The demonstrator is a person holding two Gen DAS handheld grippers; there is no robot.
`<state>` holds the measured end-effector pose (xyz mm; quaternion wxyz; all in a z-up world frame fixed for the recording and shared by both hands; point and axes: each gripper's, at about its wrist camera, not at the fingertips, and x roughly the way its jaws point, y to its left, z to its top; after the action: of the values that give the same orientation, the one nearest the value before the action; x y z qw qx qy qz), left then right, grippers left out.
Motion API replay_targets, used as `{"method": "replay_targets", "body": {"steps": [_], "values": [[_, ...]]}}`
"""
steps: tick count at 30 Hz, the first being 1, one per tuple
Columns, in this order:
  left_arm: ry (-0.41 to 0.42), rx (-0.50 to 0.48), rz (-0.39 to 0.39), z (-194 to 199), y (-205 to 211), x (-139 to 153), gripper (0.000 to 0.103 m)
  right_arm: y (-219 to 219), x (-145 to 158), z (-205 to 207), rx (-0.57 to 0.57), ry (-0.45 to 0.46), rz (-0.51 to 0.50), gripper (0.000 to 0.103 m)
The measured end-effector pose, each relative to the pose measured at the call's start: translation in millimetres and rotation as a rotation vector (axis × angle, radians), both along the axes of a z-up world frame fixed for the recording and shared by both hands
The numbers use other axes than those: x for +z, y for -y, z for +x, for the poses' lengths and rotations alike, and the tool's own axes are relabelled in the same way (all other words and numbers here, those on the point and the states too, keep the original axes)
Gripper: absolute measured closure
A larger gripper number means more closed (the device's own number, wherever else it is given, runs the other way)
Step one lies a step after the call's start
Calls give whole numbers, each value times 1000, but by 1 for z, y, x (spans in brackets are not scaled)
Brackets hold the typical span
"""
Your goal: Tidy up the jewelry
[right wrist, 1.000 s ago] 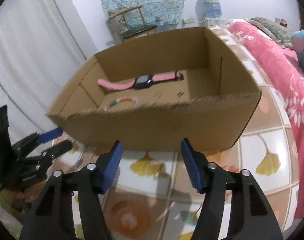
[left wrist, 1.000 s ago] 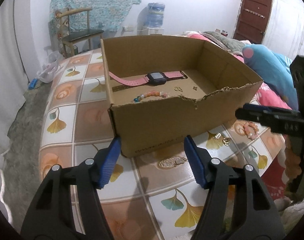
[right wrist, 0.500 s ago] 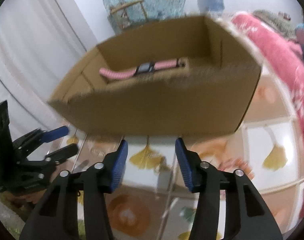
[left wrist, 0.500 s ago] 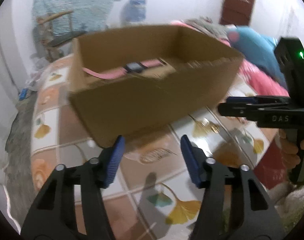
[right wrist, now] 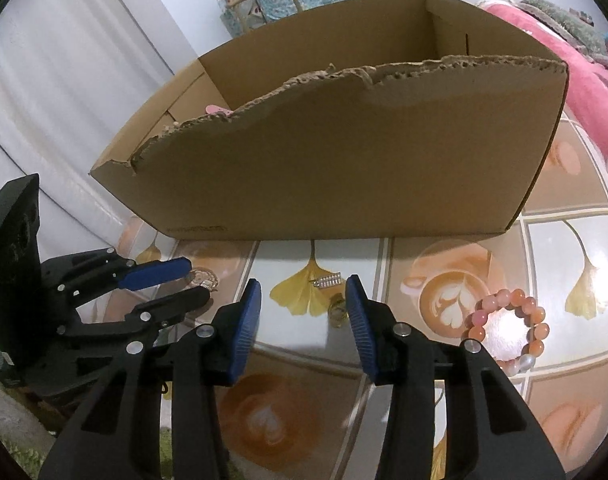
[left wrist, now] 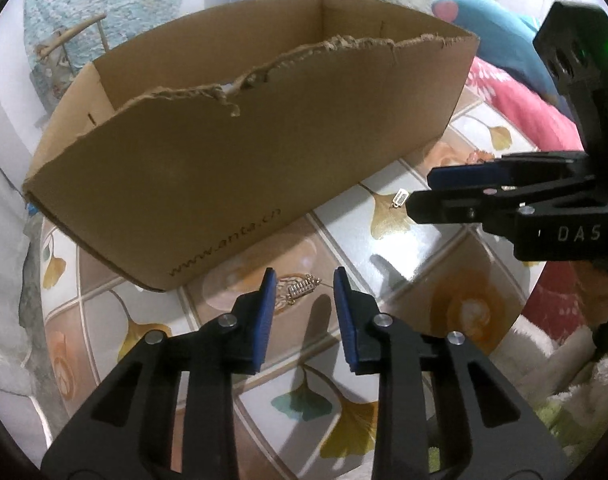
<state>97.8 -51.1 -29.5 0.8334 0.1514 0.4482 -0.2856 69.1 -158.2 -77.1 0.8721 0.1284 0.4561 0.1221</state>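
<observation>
My left tongs (left wrist: pixel 302 280) point down at the tiled tabletop (left wrist: pixel 384 248). Jaws have just been closing and stand partly open, with a small gold hair clip (left wrist: pixel 300 290) just past the tips, between them, pads not on it yet. The clip's long axis runs roughly across the jaw gap, slightly tilted, so I judge the grip lands on its ends unless I roll. It lies just in front of the cardboard box (left wrist: pixel 244 168), near its printed corner.

My right tongs (right wrist: pixel 304 300) have also been closing a little and are open on nothing. Ahead of them, in front of the box wall, sit a small silver ribbed charm (right wrist: pixel 327 281) and a gold ring (right wrist: pixel 337 309) beside the right pad. A pink-orange bead bracelet (right wrist: pixel 508 330) lies farther right of the box front.
</observation>
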Motion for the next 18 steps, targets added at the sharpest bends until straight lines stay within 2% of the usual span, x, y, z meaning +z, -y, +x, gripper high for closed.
{"method": "replay_targets", "body": {"steps": [6, 10, 12, 17, 18], "values": [[-12, -43, 49, 6, 6, -7, 84, 1, -2, 0, -3, -3, 7, 60], [-20, -47, 47, 9, 12, -7, 87, 4, -3, -1, -8, -3, 12, 60], [-19, -52, 49, 9, 13, -8, 95, 6, -3, 0, -9, -4, 14, 60], [-4, -63, 56, 6, 15, -8, 97, 5, -2, 1, -10, -3, 14, 60], [-5, -58, 50, 6, 14, -8, 100, 6, -2, 1, -10, -3, 14, 60]]}}
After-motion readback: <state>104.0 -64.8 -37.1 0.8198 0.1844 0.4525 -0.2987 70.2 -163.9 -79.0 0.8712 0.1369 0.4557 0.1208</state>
